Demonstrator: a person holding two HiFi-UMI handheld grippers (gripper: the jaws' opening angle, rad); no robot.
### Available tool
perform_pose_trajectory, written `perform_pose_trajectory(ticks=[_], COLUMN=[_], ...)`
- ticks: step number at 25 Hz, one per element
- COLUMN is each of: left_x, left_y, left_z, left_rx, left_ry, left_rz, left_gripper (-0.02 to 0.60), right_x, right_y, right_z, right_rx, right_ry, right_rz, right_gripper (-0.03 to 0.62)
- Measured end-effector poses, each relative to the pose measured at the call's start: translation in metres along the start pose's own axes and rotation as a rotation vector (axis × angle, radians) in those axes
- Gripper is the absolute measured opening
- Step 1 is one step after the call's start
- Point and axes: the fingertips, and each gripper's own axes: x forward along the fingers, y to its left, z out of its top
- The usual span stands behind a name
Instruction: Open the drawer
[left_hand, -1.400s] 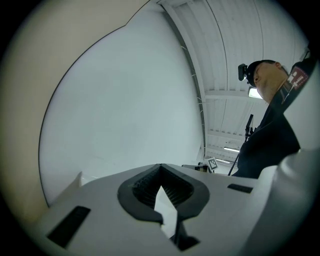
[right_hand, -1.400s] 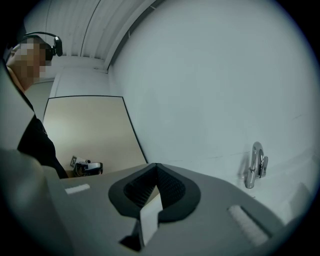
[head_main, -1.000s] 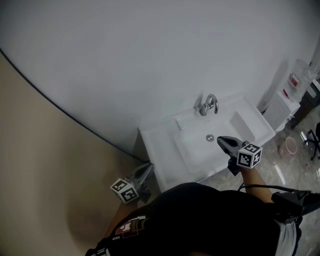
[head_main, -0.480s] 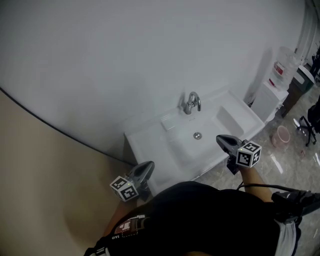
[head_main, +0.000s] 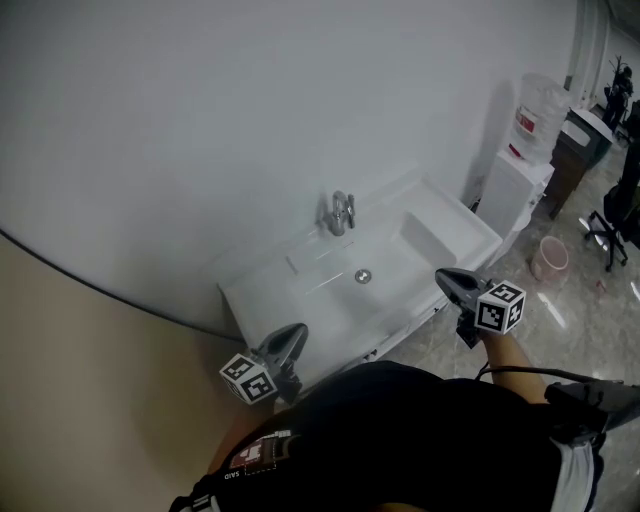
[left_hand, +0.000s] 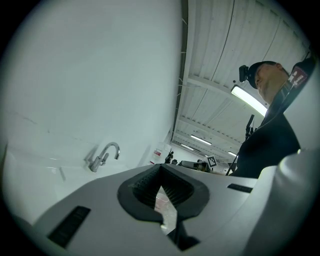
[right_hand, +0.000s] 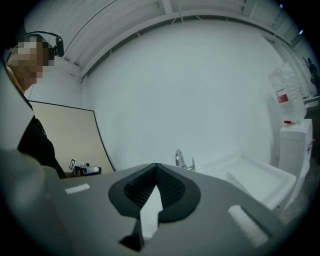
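Left gripper view, jaws: we read the left gripper (left_hand: 160, 167) as closed, ribbed pads meeting at the tip, nothing pinched between them.
Right gripper view, jaws: the right gripper (right_hand: 156, 167) looks the same, tips pressed together and empty.
Head view, placement: the left gripper sits by the near left corner of the sink (head_main: 262, 292); the right one hangs over its near right edge. Neither touches it, as far as we can tell.
Drawer: we cannot make out a drawer front in any view. We judge that it lies in the cabinet face below the basin, hidden by the rim and by the person's dark top (head_main: 420, 440).
Risk, grip: with both pairs of jaws closed, neither can take a handle; a pull attempted like this would slip off.
Risk, blind reach: the cabinet face is out of sight, so a gripper lowered toward it could knock the basin rim.
Risk, clearance: the person stands close against the front, so a drawer drawn out could meet the body.
Risk, surroundings: the pink bucket (head_main: 548, 258) and water dispenser (head_main: 512, 195) stand to the right, apart from the sink; we rate this low.
Writing: the bottle (head_main: 538, 105) carries a red label, too small to read. The marker cubes (head_main: 499, 306) show black and white squares only, no letters.
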Motion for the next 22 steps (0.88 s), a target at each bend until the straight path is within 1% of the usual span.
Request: perform_pose_trajectory(ticks=[3,6,11,16,18,22], left_x=[0.043,0.092,0.175,0.238,0.260,0.300], left_y=[-0.021,-0.050,-0.107,-0.154,-0.170,-0.200], left_z=[-0.016,-0.029,-0.062,-0.090,-0.103,-0.121], left_rx=[0.023,0.019,0.022,0.015,0.012,0.005], left_ry=[0.033,0.065,0.126,0.214,0.253,0.320], left_rz=[-0.052,-0.104,-0.251,-0.365,-0.428,-0.529], left_gripper=[0.000,0.000,0.000,0.000,0.000,0.000], right_x=[-0.049,-0.103,-0.206,-0.293,-0.324,-0.377], right_y=[-0.030,-0.061,-0.104,-0.130,-0.135,-0.143], right_z=[0.002,0.003,-0.004,-0.017,-0.022,-0.038], right_rx=[0.009,0.016,0.048,0.086,0.104,0.152], right_ry=[-0.022,-0.053,-0.102,-0.156,-0.182,-0.225], right_rz=[-0.052,-0.113,-0.248,-0.385,-0.444,-0.562], right_gripper=[0.002,0.002,0.002,0.001,0.001,0.002])
